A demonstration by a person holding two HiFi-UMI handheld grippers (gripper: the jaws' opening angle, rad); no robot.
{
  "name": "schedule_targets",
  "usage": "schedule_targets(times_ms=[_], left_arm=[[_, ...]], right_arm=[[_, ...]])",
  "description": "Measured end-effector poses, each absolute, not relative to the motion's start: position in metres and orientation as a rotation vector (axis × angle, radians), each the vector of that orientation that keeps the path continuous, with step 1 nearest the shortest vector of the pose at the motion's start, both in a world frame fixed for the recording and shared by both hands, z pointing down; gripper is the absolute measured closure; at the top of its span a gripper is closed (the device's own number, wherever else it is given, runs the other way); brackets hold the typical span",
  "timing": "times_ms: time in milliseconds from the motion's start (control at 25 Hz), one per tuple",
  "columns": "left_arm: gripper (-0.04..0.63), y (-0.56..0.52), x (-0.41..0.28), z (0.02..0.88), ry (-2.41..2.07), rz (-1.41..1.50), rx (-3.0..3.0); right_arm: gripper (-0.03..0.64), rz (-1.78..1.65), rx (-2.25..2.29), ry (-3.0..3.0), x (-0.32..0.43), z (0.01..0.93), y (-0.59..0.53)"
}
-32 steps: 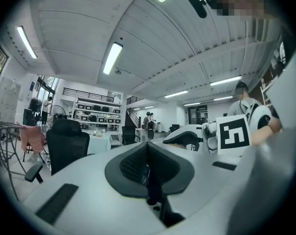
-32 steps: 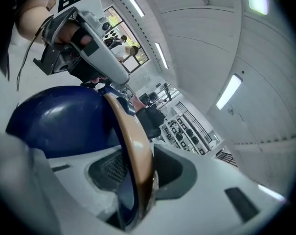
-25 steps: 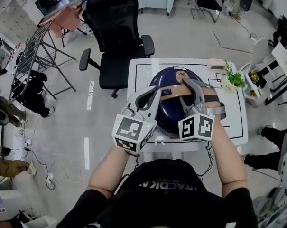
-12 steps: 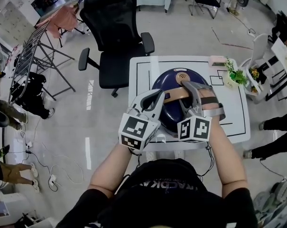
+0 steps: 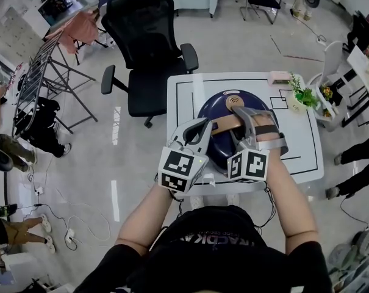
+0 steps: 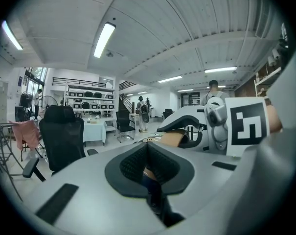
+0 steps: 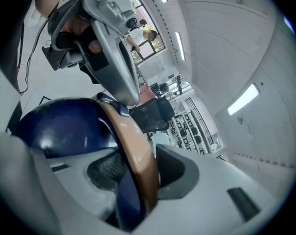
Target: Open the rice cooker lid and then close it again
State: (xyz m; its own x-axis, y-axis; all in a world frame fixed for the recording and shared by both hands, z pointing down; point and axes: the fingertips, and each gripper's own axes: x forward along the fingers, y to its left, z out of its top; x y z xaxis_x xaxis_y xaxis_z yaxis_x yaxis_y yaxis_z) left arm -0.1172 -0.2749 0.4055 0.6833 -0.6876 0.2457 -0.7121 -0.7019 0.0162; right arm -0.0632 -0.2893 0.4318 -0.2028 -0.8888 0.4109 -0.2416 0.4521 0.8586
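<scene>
Right gripper view: R gripper (image 7: 138, 180) jaws just been opening, loose round rice cooker handle (image 7: 130, 141); L gripper (image 6: 148, 168) jaws clenched; we'd pull clear w/o lifting it.

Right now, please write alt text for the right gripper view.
A tan handle stands between the right gripper's jaws, which have just been opening. The dark blue rice cooker is left of it, the left gripper above.

Pale grey moulded shells form the left gripper (image 5: 202, 127) and right gripper (image 5: 243, 113), each bearing a white cube (image 5: 181, 170) with black square markers (dark ribbed pads (image 6: 133, 166) inside). The person wears a black short-sleeved top (image 5: 214, 237).
</scene>
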Motion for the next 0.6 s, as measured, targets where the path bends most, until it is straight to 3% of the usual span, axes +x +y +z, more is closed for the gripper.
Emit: schedule_targets(times_ms=[480, 600], left_arm=[[0.588, -0.274, -0.12, 0.405, -1.115, 0.323, 2.793], [0.521, -0.272, -0.121, 0.402, -1.09, 0.301, 2.821]], right_arm=[[0.445, -0.858, 0.959, -1.659, -0.061, 0.43, -0.288], [0.443, -0.872, 0.991, -1.649, -0.055, 0.425, -0.279]])
